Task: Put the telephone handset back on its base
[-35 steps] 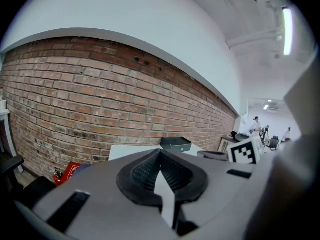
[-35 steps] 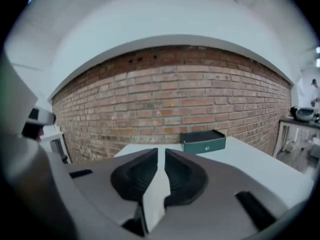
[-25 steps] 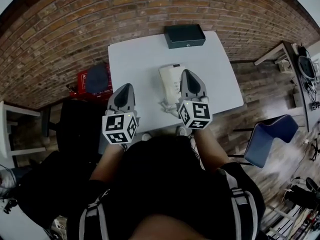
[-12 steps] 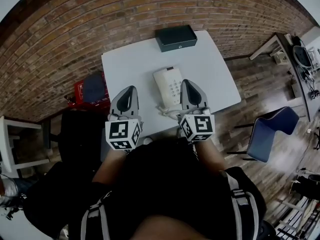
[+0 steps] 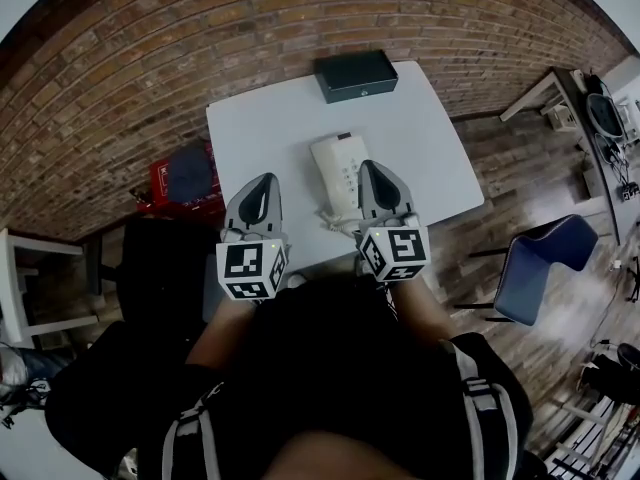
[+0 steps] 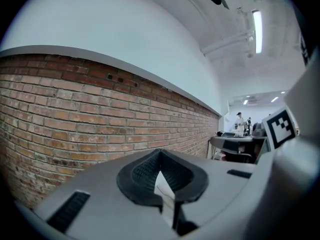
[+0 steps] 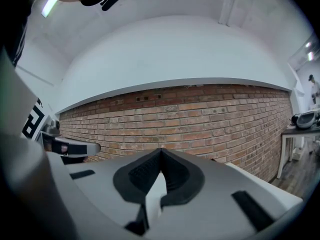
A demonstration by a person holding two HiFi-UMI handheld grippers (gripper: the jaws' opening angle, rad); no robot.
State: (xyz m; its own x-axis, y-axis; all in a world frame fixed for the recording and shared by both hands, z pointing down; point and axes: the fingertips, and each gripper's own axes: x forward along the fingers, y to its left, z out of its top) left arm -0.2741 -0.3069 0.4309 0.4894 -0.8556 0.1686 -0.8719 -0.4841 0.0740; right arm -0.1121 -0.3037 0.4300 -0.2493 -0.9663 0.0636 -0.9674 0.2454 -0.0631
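A cream telephone (image 5: 338,168) with a keypad lies on the white table (image 5: 270,128), its coiled cord (image 5: 335,224) trailing toward the near edge. I cannot tell the handset apart from the base. My left gripper (image 5: 262,179) hangs over the table's near left part, jaws shut and empty. My right gripper (image 5: 373,166) is just right of the telephone, partly over its near right corner, also shut with nothing held. In the left gripper view the left gripper (image 6: 160,153) points at a brick wall; the right gripper (image 7: 161,151) does the same. Neither view shows the telephone.
A black box (image 5: 355,75) sits at the table's far edge. A red crate with a dark object (image 5: 186,171) stands on the floor to the left. A blue chair (image 5: 545,266) is at the right, and a brick wall (image 5: 150,48) runs behind the table.
The view has shifted slightly. Both grippers stay shut in nearly the same places beside the telephone, which has not moved on the table.
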